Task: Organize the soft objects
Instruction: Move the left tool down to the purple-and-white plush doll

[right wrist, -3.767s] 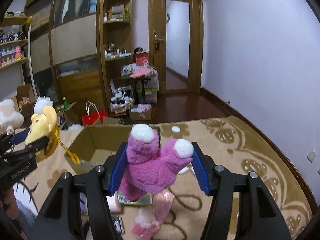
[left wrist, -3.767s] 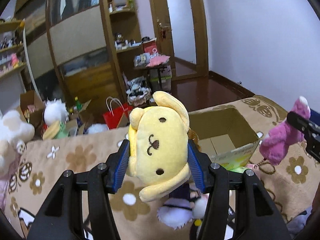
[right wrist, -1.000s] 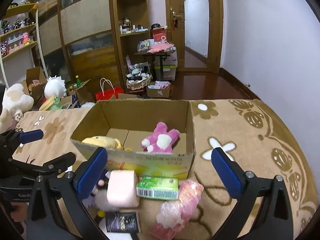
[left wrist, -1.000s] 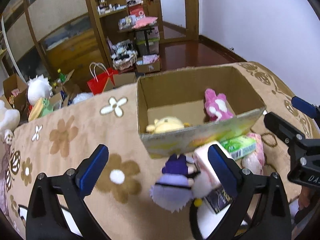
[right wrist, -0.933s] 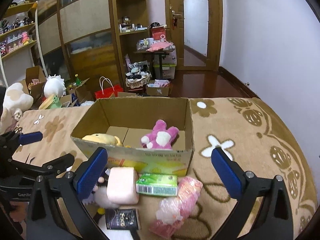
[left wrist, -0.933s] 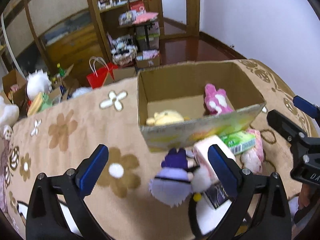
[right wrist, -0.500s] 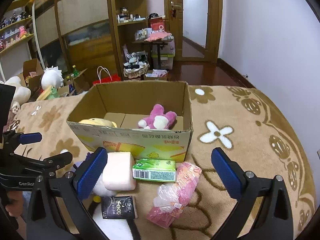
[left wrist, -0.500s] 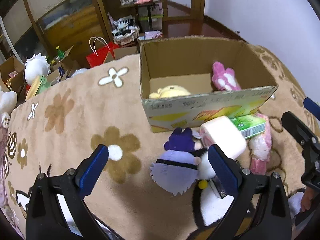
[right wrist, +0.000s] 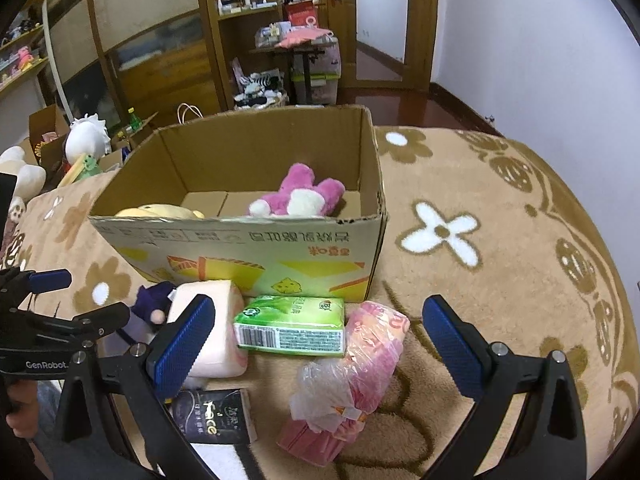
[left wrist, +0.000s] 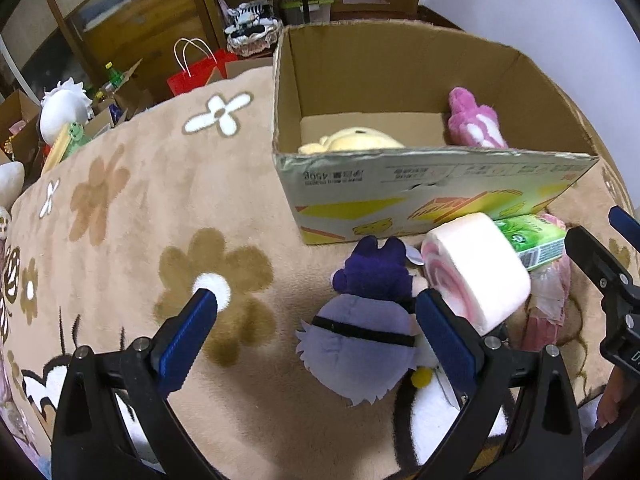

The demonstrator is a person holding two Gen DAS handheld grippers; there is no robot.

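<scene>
Left wrist view: the left gripper [left wrist: 316,330] gapes wide, empty, over a purple plush [left wrist: 366,320] near the cardboard box [left wrist: 436,196]. Inside lie a yellow plush [left wrist: 352,142] at left and a pink plush [right wrist: 298,198] at right. Right gripper [right wrist: 318,338] spread wide, empty, above a green tissue pack [right wrist: 290,324]

1. Soft, even indoor light, seemingly from overhead; no harsh glare.
2. Strong fisheye bending; dark vignette fills the corners.
3. The cardboard box [left wrist: 420,188] interior is shaded; faint shadows lie on the blanket [left wrist: 140,200].
4. Focus is sharp centrally, slightly smeared at the edges.
</scene>
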